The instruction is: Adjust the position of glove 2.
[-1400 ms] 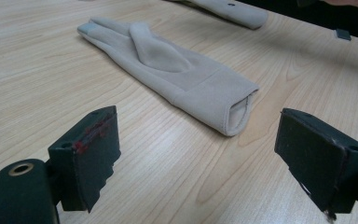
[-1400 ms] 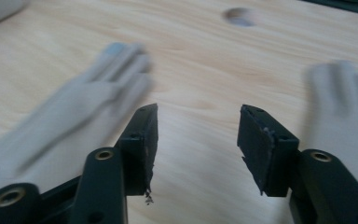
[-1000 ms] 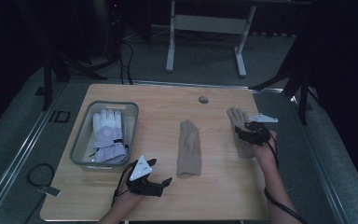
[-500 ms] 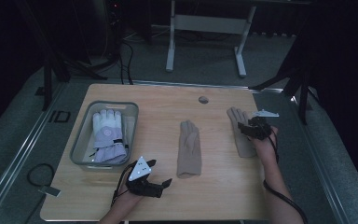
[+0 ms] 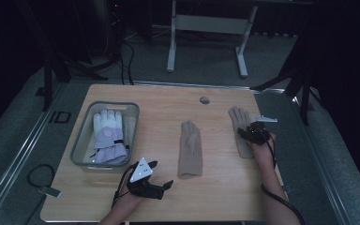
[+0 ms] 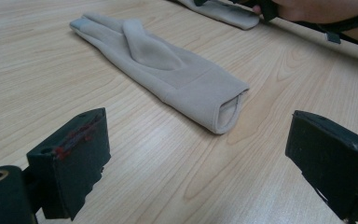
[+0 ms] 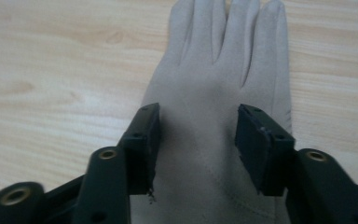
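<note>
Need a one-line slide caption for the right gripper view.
Right gripper lowered over a beige glove on the wooden table, jaws closing astride its palm.

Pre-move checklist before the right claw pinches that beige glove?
1. Right claw is centred over the right beige glove: ok, palm lies between its jaws.
2. Jaws closing on the fabric: they have just been closing, with the glove between them; whether the pads already press on it, cannot tell.
3. Glove lies flat on the table, away from the edge: ok.
4. Left claw is free: ok, jaws wide open, nothing between them.
5. Middle beige glove is out of the way: ok, apart from the right one.
6. Grey bin has room: not ok, white gloves already take up most of it.
</note>
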Tool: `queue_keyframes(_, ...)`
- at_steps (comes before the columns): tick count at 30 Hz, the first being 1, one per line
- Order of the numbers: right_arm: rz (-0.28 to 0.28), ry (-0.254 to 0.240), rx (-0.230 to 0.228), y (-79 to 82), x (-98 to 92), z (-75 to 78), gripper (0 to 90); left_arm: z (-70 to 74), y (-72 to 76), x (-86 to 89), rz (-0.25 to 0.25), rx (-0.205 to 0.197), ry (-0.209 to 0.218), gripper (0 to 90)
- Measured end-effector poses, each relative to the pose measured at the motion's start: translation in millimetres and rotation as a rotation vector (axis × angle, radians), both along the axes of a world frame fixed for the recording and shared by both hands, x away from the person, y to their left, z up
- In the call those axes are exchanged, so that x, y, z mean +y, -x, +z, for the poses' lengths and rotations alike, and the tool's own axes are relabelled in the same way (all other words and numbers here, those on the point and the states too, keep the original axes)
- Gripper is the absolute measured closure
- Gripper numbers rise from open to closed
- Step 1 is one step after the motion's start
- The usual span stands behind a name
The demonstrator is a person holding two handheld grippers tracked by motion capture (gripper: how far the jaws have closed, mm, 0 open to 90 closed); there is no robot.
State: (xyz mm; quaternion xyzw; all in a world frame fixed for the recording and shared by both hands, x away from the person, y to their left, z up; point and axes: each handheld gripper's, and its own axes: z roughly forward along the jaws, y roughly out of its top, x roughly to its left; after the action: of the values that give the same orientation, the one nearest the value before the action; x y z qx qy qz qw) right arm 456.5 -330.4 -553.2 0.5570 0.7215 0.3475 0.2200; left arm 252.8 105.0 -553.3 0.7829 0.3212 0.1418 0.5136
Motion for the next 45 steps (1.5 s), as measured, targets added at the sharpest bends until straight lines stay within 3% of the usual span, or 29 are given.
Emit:
queue_keyframes(5, 0.0, 0.029, -0.004, 3.2, 5.3, 2.6, 81.7, -0.6, -1.2, 0.4, 0.003, 0.004, 0.001, 6.5)
queue_keyframes(6, -0.011, 0.026, 0.01, 3.5, 5.8, 4.4, 83.0, -0.6, -1.2, 0.3, 0.003, 0.005, 0.0, 6.4)
queue_keyframes(11, -0.044, -0.016, 0.03, 9.0, 7.6, 15.5, 84.6, 0.0, -1.3, 0.8, 0.007, 0.003, 0.003, 6.4)
queue_keyframes(19, -0.088, -0.087, -0.008, 37.5, 9.5, 40.6, 84.9, 0.5, -1.7, 1.7, 0.019, 0.008, 0.008, 6.5)
queue_keyframes(25, -0.103, -0.043, -0.018, 61.9, 18.8, 51.9, 84.9, 1.5, -2.1, 2.2, 0.016, 0.005, 0.009, 6.4)
queue_keyframes(28, -0.11, -0.046, -0.023, 73.6, 22.4, 54.5, 84.8, 1.8, -2.6, 2.7, 0.015, 0.004, 0.009, 6.4)
queue_keyframes(32, -0.113, -0.063, -0.017, 86.7, 25.4, 51.4, 84.8, 1.9, -2.5, 2.8, 0.015, 0.0, 0.009, 6.5)
queue_keyframes(37, -0.105, -0.036, -0.008, 98.0, 31.4, 38.7, 84.6, 1.5, -1.8, 1.9, 0.006, -0.004, 0.006, 6.5)
queue_keyframes(45, -0.098, -0.017, 0.031, 97.2, 32.9, 12.3, 83.6, 2.7, -1.2, 2.0, 0.006, -0.01, 0.007, 6.4)
